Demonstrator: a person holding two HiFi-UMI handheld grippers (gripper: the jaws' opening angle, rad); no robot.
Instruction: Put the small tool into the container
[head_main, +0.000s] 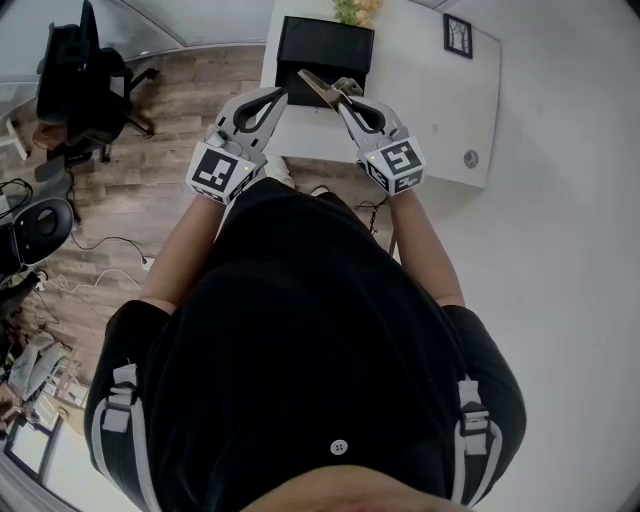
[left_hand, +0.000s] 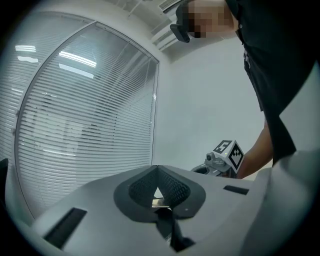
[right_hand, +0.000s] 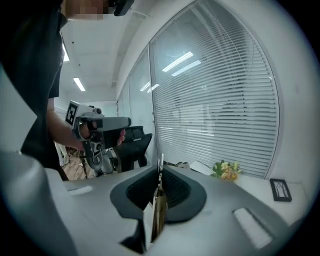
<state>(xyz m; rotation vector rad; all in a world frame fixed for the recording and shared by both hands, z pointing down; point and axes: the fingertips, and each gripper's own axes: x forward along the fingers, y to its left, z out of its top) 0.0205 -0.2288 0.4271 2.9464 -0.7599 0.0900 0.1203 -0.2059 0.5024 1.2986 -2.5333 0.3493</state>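
Note:
A black open container (head_main: 325, 48) stands at the far edge of the white table (head_main: 435, 105). Both grippers are held up in front of it, side by side. My right gripper (head_main: 343, 92) is shut on the small tool (head_main: 318, 87), a thin brown-handled blade that points left towards the container. In the right gripper view the tool (right_hand: 158, 207) stands upright between the pads of the right gripper (right_hand: 160, 172), metal tip upward. My left gripper (head_main: 279, 94) is shut with nothing in it; the left gripper (left_hand: 158, 172) shows its pads meeting.
Yellow flowers (head_main: 355, 10) and a small picture frame (head_main: 457, 35) stand on the table behind and right of the container. A round disc (head_main: 471, 158) lies near the table's right edge. Black office chairs (head_main: 85, 80) and cables stand on the wood floor at left.

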